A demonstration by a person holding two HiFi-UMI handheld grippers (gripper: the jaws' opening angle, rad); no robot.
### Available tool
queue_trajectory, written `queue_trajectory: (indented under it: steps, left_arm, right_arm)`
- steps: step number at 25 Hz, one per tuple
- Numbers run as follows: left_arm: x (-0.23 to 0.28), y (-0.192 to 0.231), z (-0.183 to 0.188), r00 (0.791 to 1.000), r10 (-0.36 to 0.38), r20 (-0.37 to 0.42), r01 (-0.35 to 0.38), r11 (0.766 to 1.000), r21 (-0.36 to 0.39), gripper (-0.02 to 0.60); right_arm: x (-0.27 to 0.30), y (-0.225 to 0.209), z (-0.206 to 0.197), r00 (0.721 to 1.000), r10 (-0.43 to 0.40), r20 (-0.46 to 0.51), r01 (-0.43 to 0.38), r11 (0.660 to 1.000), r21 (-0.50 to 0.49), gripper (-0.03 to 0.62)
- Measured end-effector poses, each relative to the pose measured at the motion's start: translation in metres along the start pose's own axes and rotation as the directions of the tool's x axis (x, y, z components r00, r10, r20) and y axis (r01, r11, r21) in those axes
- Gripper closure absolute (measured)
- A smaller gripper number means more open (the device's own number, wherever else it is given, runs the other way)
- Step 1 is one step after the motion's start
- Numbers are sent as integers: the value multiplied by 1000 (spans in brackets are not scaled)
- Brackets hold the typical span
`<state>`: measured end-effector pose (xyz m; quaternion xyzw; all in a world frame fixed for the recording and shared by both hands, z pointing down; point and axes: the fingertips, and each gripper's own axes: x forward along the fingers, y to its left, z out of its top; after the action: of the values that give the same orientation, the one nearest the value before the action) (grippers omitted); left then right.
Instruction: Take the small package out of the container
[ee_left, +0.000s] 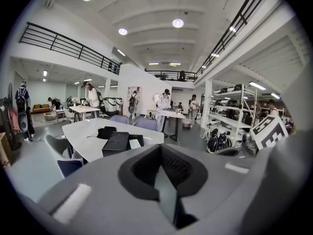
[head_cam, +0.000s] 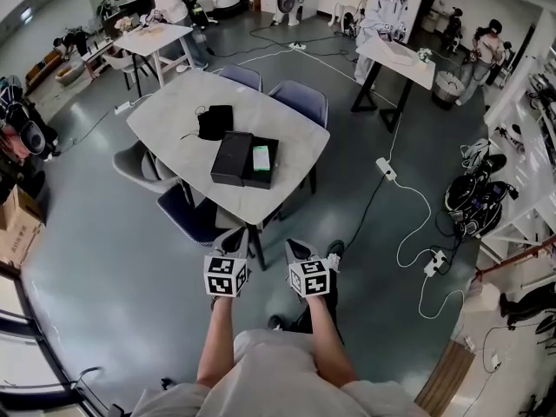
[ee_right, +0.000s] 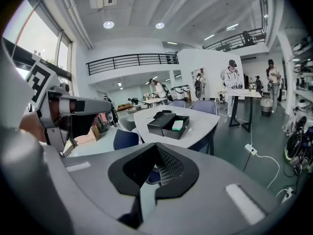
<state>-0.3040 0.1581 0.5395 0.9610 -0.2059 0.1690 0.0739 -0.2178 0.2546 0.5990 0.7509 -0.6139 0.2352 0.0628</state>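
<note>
We hold the left hand-held gripper (head_cam: 231,243) and right hand-held gripper (head_cam: 298,252) with jaws closed together on nothing, well short of the bench (head_cam: 174,115), while the small package (head_cam: 261,157) lies in the open black box (head_cam: 259,183) near the bench's near edge; risk: arriving unopened, we would likely shove the box, not grip.

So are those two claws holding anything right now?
Nothing. The left gripper and right gripper are both shut and empty; the small package lies in the open container.
</note>
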Motion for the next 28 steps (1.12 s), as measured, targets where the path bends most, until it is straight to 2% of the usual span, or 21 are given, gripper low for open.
queue_trajectory:
  steps: [4, 9, 13, 18, 21, 25, 28]
  left_arm:
    - [23, 13, 2, 995, 92, -46, -90, 994, 55, 529]
    - [55, 28, 18, 989, 121, -80, -120, 992, 25, 529]
    - [96, 39, 30, 986, 145, -84, -146, 989, -3, 529]
    - [161, 41, 48, 982, 159, -99, -163, 986, -36, 529]
    - [200, 38, 60, 981, 154, -117, -166, 982, -94, 529]
    - [241, 32, 73, 985, 125, -120, -145, 974, -175, 529]
    - [269, 23, 79, 983, 109, -148, -133, 977, -167, 529]
  right_arm:
    - [27, -25, 16, 1000, 8, 7, -8, 999, 34, 597]
    - [64, -41, 57, 997, 66, 44, -70, 995, 77, 597]
    - [91, -61, 68, 993, 113, 19, -114, 993, 43, 597]
    - [117, -113, 84, 991, 133, -14, -133, 990, 41, 597]
    - [130, -142, 105, 987, 161, -12, -160, 986, 55, 597]
    - [151, -155, 122, 971, 236, -37, -234, 972, 33, 597]
    - [164, -169, 131, 961, 273, -44, -272, 962, 29, 597]
